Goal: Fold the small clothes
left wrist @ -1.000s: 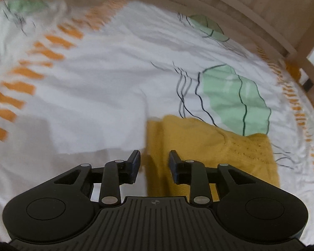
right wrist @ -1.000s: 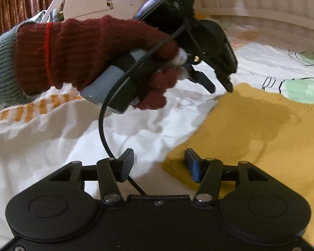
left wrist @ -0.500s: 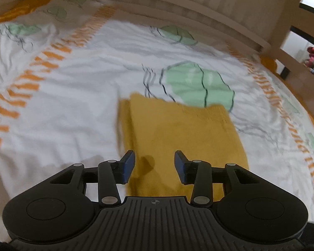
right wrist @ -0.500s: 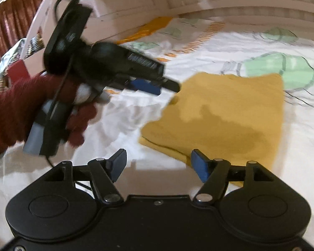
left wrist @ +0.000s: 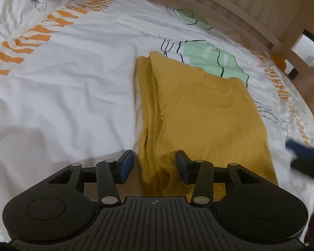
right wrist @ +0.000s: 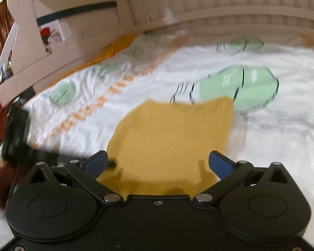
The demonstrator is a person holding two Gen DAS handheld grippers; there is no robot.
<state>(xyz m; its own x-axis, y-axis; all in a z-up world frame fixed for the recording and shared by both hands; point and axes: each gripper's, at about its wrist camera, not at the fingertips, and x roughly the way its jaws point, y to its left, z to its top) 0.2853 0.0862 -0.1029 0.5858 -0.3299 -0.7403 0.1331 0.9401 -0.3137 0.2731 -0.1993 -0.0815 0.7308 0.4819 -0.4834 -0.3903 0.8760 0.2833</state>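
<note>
Lying folded, yellow knit garment (left wrist: pixel 201 113) on leaf-print sheet (left wrist: pixel 73 79), no readable writing, both grippers' jaws open.

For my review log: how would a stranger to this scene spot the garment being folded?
Start with the white bedsheet printed with orange dashes and pale green shapes, bounded by a wooden bed rail. Lying flat on it, just ahead of the open left gripper, is the mustard-yellow knit garment, folded, with stacked layers showing along its left edge. It is the only solid-coloured knit piece on the patterned sheet.

Right view motion-blurred; sweater (right wrist: pixel 169 138) near edge hidden behind gripper body; left gripper (right wrist: pixel 16 138) cut off at frame edge.
</note>
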